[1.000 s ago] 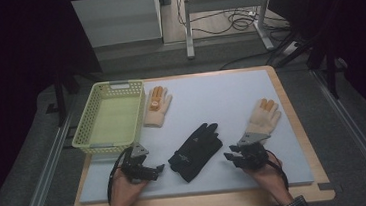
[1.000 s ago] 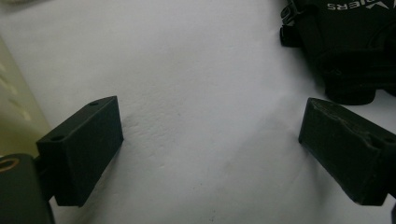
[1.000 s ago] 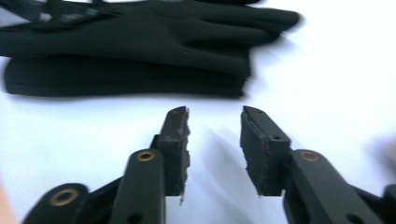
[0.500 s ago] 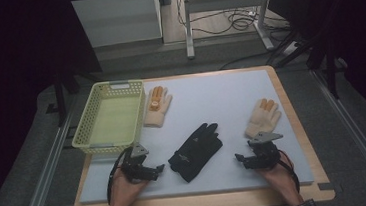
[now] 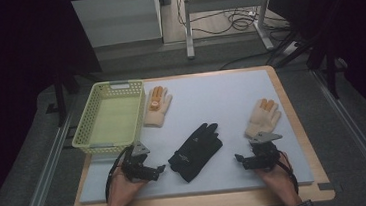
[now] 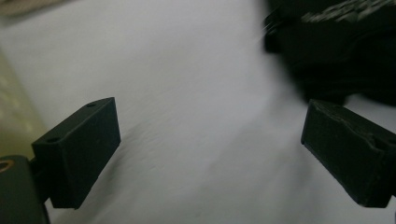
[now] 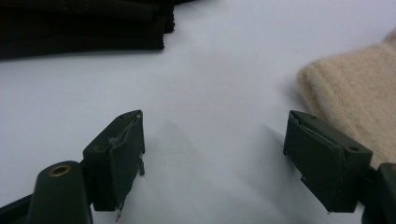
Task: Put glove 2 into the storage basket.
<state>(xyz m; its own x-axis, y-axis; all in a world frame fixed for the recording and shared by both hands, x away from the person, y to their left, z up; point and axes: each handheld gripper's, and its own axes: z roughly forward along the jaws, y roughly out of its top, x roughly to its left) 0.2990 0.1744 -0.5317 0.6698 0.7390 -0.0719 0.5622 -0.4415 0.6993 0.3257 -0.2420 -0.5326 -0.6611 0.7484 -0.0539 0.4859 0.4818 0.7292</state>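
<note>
We judge the sorting is hardly begun: the yellow basket (image 5: pixel 94 141) at ten o'clock is empty, with one beige glove (image 5: pixel 157 106) beside it, the black glove (image 5: pixel 196 151) at the centre, the other beige glove (image 5: pixel 262 117) at three o'clock. Both the left gripper (image 5: pixel 159 169) and the right gripper (image 5: pixel 238 157) stand wide, holding nothing. The right jaws have just been opening; a second ago this gripper touched that glove, now it lies free.

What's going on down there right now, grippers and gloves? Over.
Left gripper open, nothing between its fingers. Right gripper just opened, holding nothing. Black glove flat between them; beige glove beside the right. Nothing in the way.
</note>
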